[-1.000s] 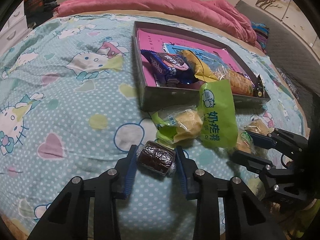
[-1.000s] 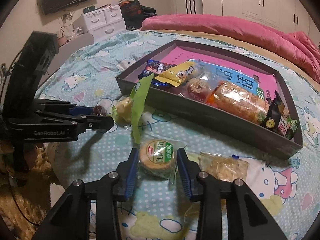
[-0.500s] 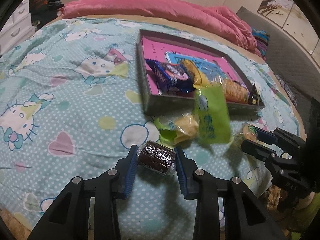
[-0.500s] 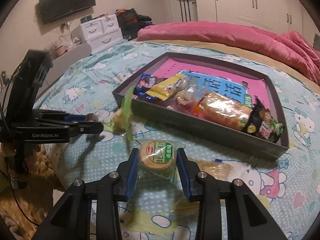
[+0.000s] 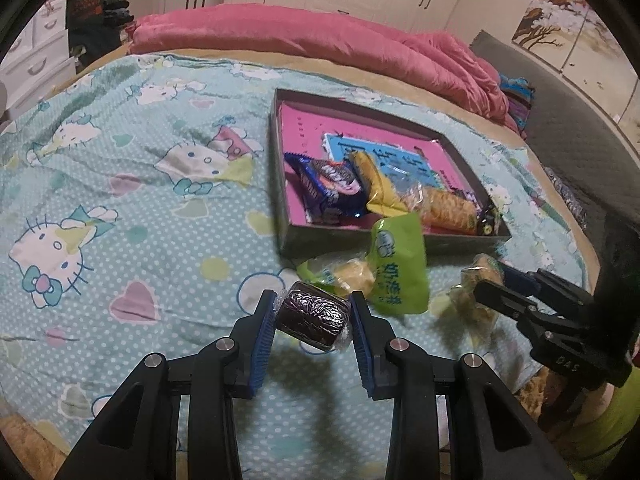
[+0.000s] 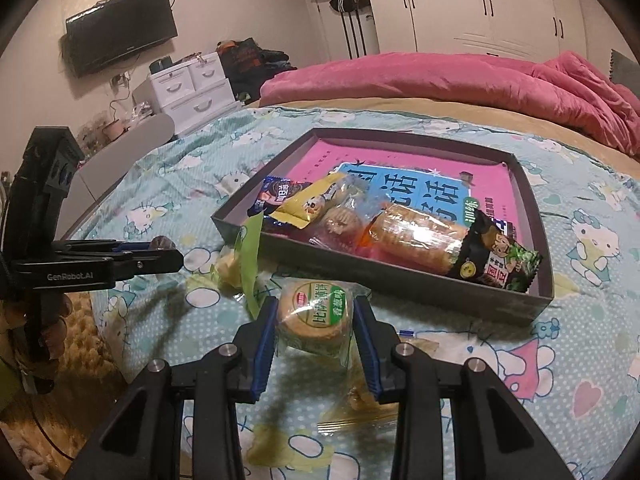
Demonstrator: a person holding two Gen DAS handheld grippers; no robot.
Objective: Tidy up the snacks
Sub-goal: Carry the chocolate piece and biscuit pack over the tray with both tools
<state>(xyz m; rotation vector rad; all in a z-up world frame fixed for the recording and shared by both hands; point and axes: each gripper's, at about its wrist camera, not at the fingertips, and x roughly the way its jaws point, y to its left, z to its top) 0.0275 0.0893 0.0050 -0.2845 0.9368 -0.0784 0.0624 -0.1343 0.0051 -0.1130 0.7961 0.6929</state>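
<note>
Holding two snacks off the bedspread (image 5: 120, 208). My left gripper (image 5: 313, 312) is clamped on a dark chocolate cake (image 5: 314, 315) in clear wrap; my right gripper (image 6: 314, 316) is clamped on a round biscuit pack (image 6: 316, 314) with a green label. Grey tray (image 6: 400, 280) sits mid-bed, holding five packets along its near edge. Green bag (image 5: 400, 266) leans on the tray's near wall, yellow cake (image 5: 352, 276) beside it.

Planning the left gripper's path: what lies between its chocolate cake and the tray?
In the left wrist view, a green snack bag leaning on the tray's near wall, and a yellow cake packet.
</note>
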